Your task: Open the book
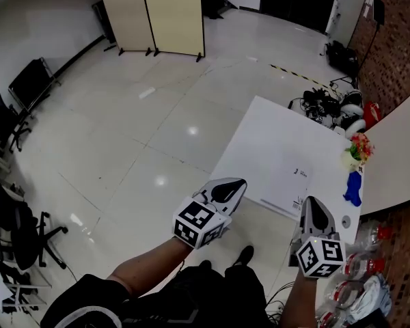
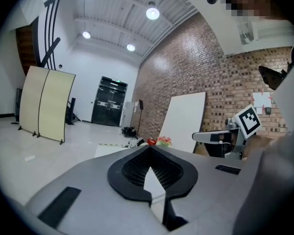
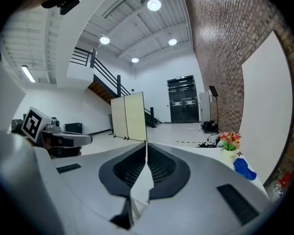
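Observation:
A white book [image 1: 287, 180] lies closed and flat on the white table [image 1: 260, 132], its grey spine edge towards me. My left gripper [image 1: 236, 183] hovers over the table's near-left edge, just left of the book, jaws shut and empty. My right gripper [image 1: 310, 202] hangs at the book's near-right corner, also shut with nothing in it. In the left gripper view the jaw tips [image 2: 148, 149] meet, and the right gripper [image 2: 235, 131] shows off to the side. In the right gripper view the jaw tips [image 3: 146, 144] are pressed together. The jaws hide the book in both gripper views.
A small vase of flowers [image 1: 357, 149] and a blue cloth [image 1: 353, 188] sit at the table's right edge. Plastic bottles [image 1: 369, 251] lie at the near right. A white board [image 1: 396, 156] leans on the brick wall. Cables [image 1: 328, 104] clutter the floor beyond the table.

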{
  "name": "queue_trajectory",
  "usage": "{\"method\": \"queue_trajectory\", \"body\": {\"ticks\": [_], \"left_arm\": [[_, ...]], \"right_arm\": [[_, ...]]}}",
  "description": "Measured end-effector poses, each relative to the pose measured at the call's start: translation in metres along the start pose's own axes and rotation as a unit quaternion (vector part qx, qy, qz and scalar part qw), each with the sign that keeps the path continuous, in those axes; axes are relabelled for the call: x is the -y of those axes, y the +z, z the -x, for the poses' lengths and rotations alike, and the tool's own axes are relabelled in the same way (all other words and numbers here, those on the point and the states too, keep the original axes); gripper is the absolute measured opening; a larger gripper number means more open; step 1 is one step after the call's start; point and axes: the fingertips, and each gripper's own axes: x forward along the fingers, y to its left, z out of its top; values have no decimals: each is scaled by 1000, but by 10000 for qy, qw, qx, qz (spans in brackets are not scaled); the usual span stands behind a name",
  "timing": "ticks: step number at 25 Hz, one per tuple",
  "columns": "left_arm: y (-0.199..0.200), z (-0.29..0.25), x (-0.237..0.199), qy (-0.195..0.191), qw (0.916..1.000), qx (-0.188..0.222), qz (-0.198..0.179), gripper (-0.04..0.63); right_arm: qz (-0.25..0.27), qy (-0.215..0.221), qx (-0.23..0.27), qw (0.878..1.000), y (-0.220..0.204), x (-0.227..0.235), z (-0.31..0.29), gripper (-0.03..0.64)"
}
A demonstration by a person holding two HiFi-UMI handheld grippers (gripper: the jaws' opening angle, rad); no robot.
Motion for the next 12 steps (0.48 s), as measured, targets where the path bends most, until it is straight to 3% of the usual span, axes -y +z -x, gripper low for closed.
{"method": "queue_trajectory", "body": {"ticks": [4, 8, 12], "left_arm": [[-8, -52, -22, 155, 9998, -139, 51, 2], [-20, -107, -38, 300, 9984, -292, 368, 2], [-21, -151, -51, 555, 9972, -368, 332, 2]], "right_arm": [[-20, 130, -127, 9998, -5, 33, -47, 3], [-3, 341, -235, 9991, -3, 68, -91, 3], [58, 601, -352, 9976, -2, 98, -126, 5]]}}
